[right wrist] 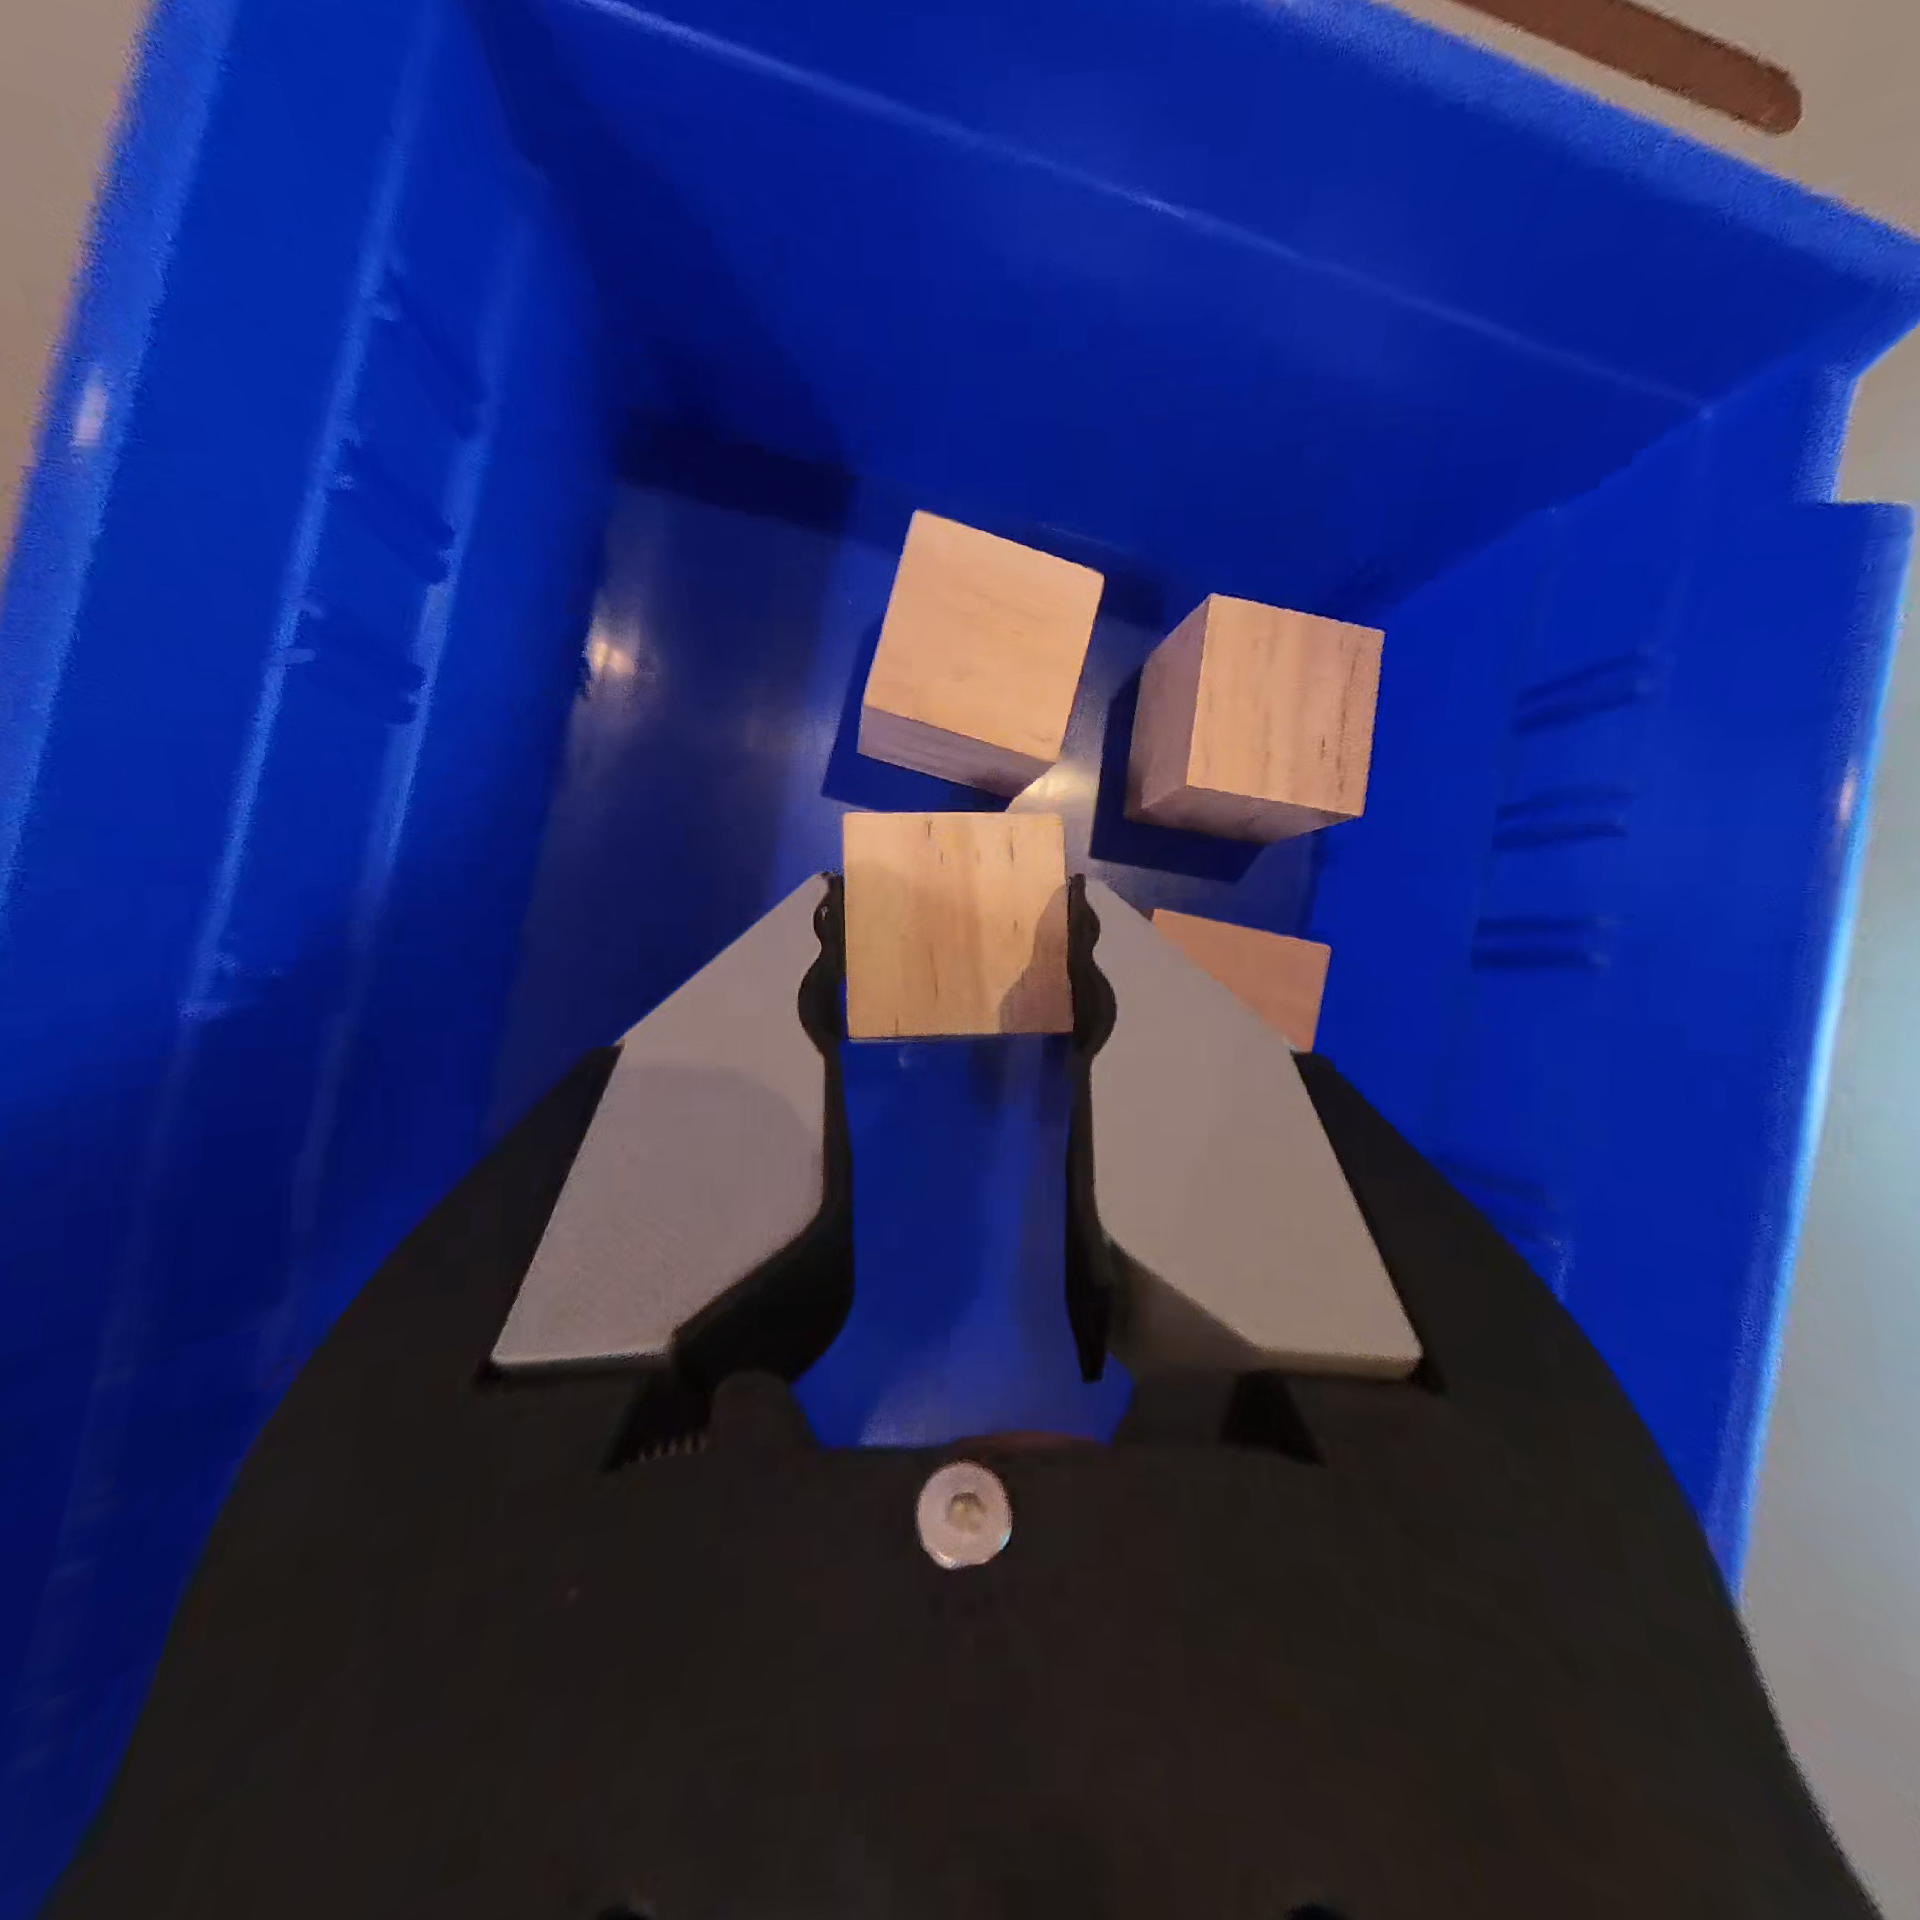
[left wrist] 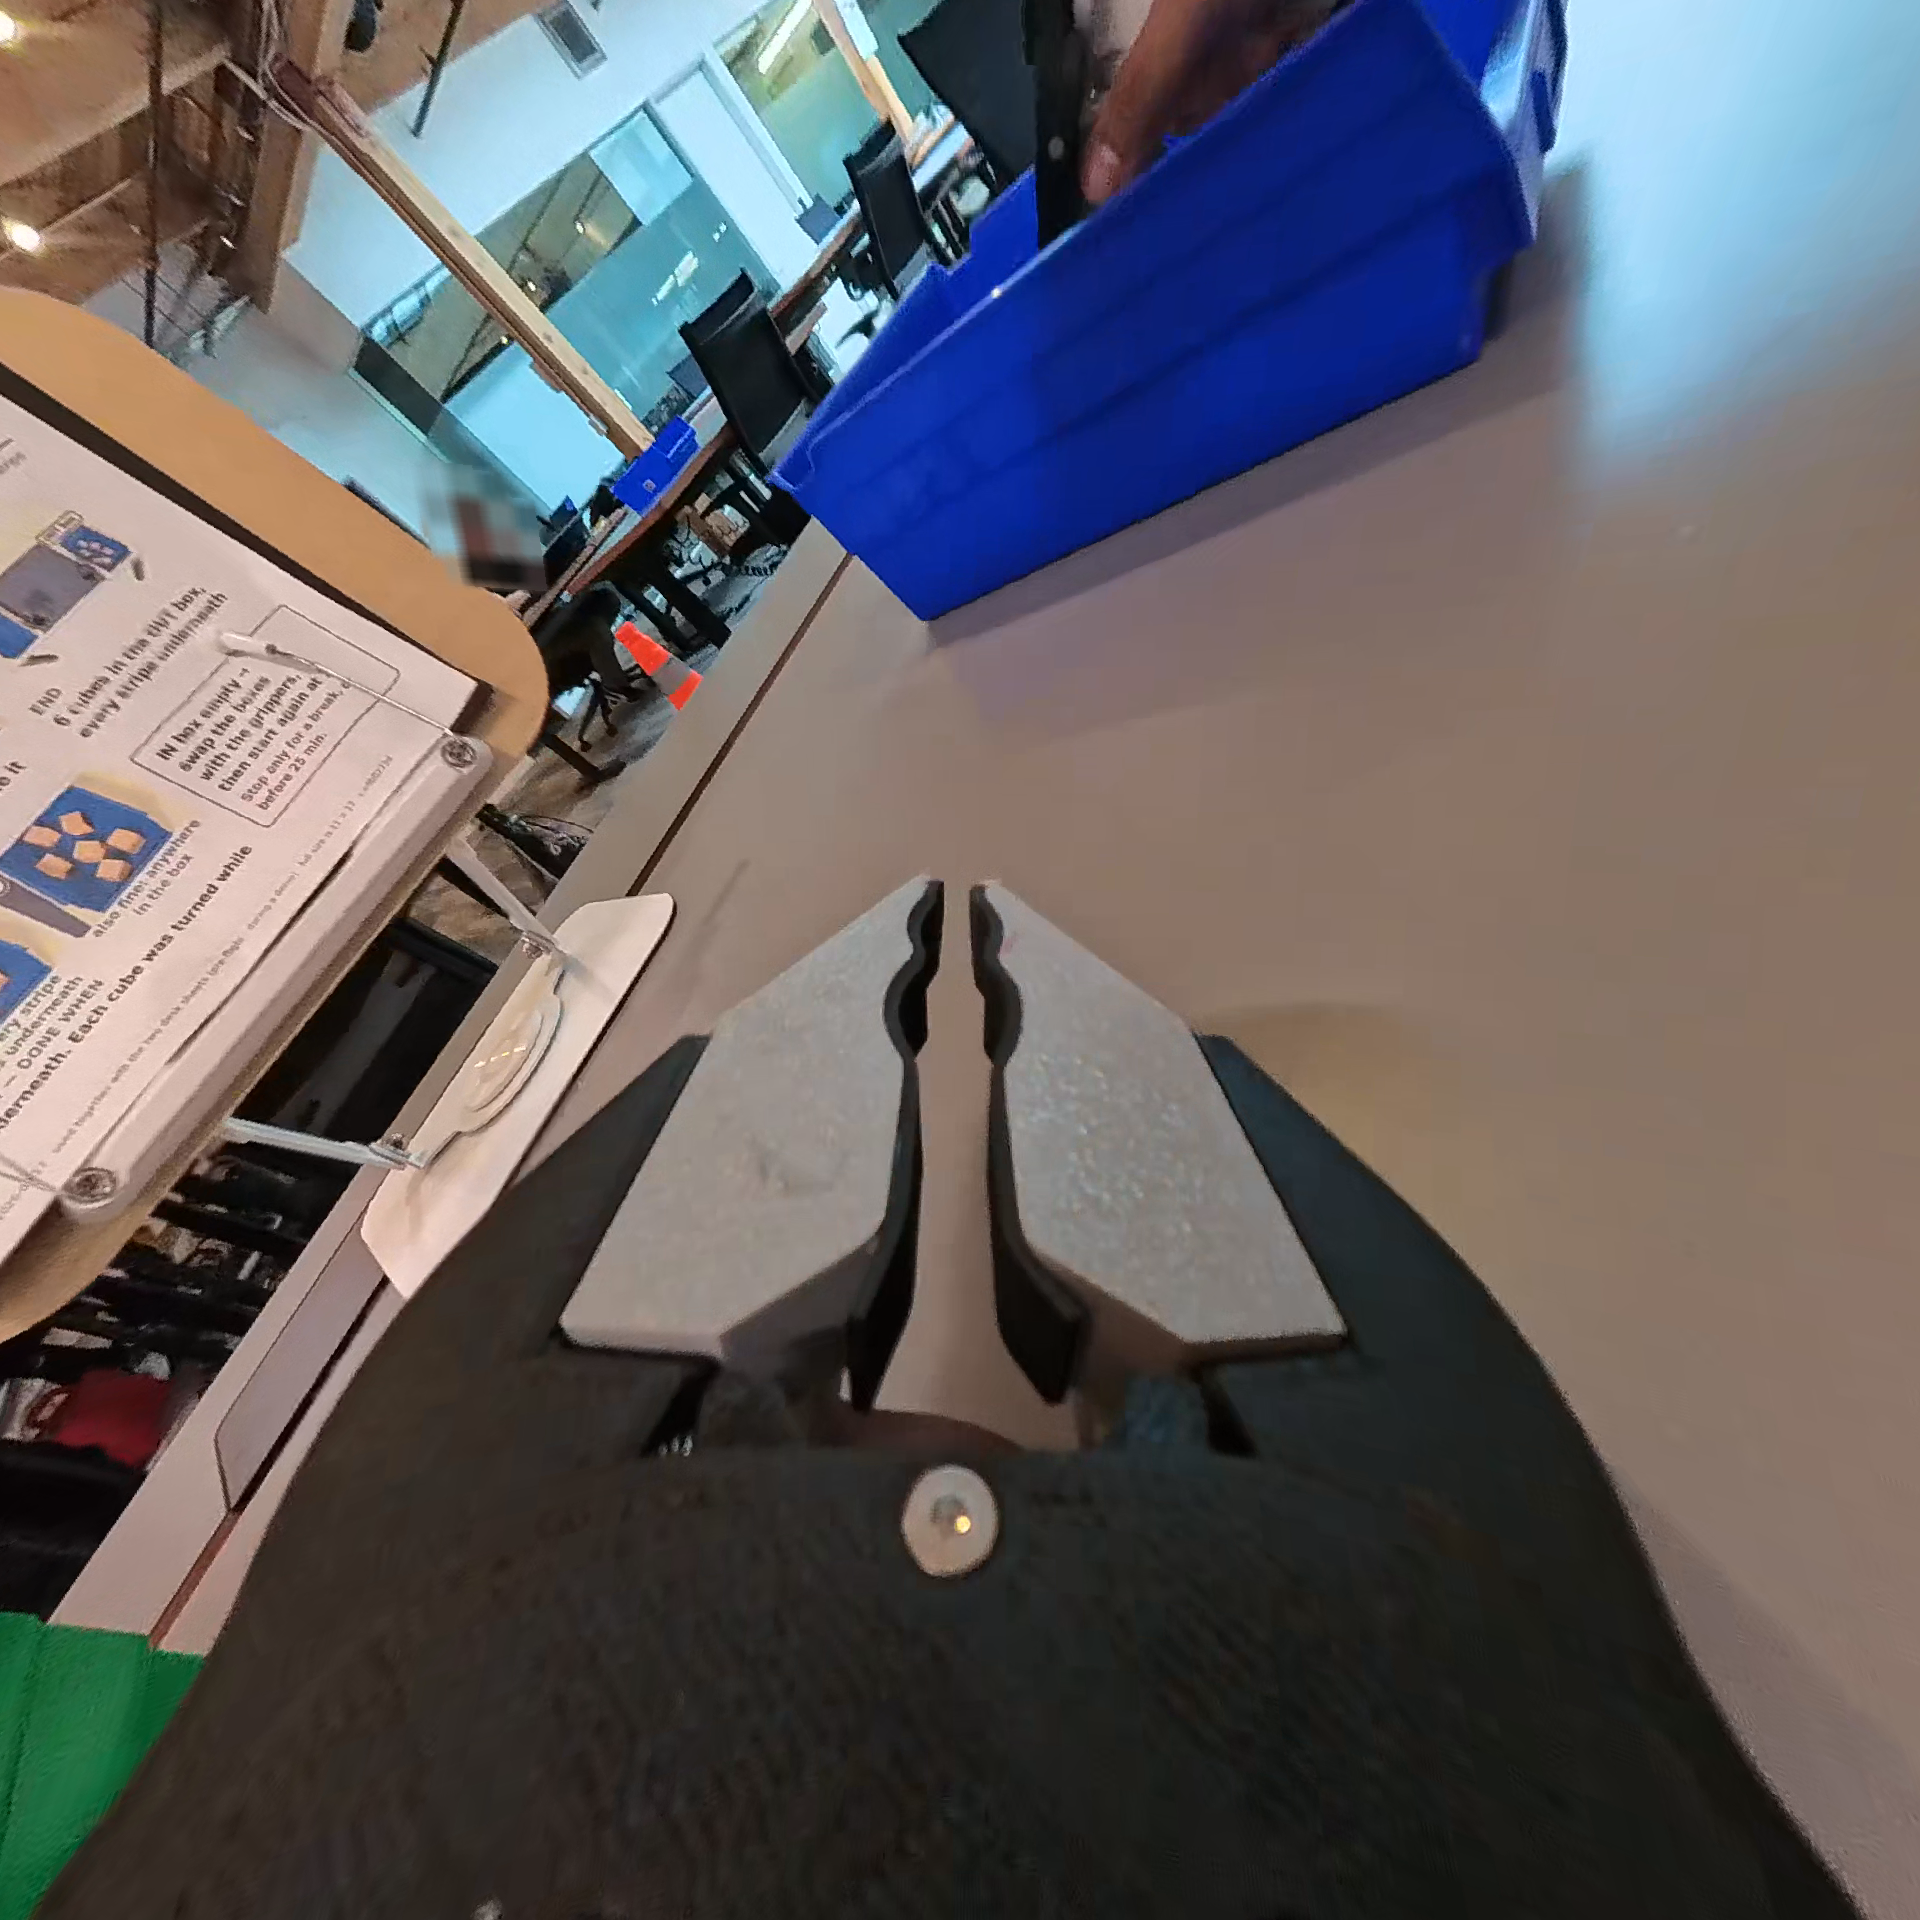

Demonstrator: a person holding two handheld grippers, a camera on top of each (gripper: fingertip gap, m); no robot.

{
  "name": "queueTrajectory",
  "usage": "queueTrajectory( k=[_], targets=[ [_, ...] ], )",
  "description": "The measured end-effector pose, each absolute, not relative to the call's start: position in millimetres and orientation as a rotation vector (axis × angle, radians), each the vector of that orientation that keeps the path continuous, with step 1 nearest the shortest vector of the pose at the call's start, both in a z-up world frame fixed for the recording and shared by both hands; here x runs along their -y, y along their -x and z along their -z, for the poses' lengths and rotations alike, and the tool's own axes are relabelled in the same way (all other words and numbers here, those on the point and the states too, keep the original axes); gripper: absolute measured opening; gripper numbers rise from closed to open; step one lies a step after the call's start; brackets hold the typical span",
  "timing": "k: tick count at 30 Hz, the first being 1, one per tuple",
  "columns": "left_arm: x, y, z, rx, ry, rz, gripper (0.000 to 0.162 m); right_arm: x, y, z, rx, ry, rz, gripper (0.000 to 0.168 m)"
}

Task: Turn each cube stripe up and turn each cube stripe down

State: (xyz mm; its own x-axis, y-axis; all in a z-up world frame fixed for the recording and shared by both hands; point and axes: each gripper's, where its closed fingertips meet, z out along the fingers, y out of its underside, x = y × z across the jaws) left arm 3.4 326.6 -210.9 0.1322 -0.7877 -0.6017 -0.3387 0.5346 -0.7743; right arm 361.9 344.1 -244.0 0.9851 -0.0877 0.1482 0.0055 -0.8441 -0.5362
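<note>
In the right wrist view my right gripper (right wrist: 954, 935) is shut on a plain wooden cube (right wrist: 951, 914) inside a blue bin (right wrist: 312, 727). No stripe shows on the cube's visible face. Two more wooden cubes (right wrist: 982, 649) (right wrist: 1257, 712) lie on the bin floor beyond it, and a fourth cube (right wrist: 1247, 971) is partly hidden behind the right finger. In the left wrist view my left gripper (left wrist: 956, 904) is shut and empty, low over the grey table (left wrist: 1455, 935). The blue bin (left wrist: 1143, 384) stands far ahead, with a hand (left wrist: 1153, 94) and the other gripper in it.
A tilted stand with a printed instruction sheet (left wrist: 208, 831) sits at the table's left edge. The table edge (left wrist: 665, 831) runs along the left, with chairs, desks and an orange cone (left wrist: 655, 665) beyond. A second blue bin (left wrist: 1538, 104) stands behind the first.
</note>
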Motion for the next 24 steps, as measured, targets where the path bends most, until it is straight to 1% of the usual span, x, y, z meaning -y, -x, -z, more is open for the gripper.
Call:
queueTrajectory(
  k=[4,6,7,9,12,14,16,17,19,20,24],
  targets=[
    [-332,-3,218,-1.474,1.063,0.403,0.005,-343,-363,259,-0.071,2.614,0.207,0.042],
    [-334,-2,216,-1.460,1.076,0.410,0.005,-341,-358,254,-0.084,2.601,0.157,0.050],
    [-336,-1,214,-1.450,1.082,0.412,0.005,-339,-355,245,-0.089,2.581,0.147,0.050],
    [-339,1,210,-1.431,1.091,0.415,0.006,-337,-348,215,-0.065,2.502,0.182,0.047],
    [-344,3,209,-1.414,1.112,0.409,0.006,-338,-316,154,0.014,2.330,0.184,0.047],
    [-345,3,210,-1.414,1.121,0.400,0.006,-340,-266,113,0.120,2.189,0.061,0.047],
    [-346,3,213,-1.423,1.125,0.388,0.006,-337,-194,90,0.299,2.058,-0.155,0.047],
    [-345,2,215,-1.432,1.126,0.381,0.006,-333,-157,92,0.391,2.044,-0.278,0.047],
    [-344,2,218,-1.444,1.123,0.369,0.006,-328,-93,116,0.546,2.069,-0.481,0.049],
    [-344,1,219,-1.447,1.124,0.365,0.007,-333,-72,131,0.580,2.066,-0.514,0.047],
    [-348,3,221,-1.439,1.138,0.344,0.007,-377,-42,200,0.549,2.041,-0.391,0.043]
  ],
)
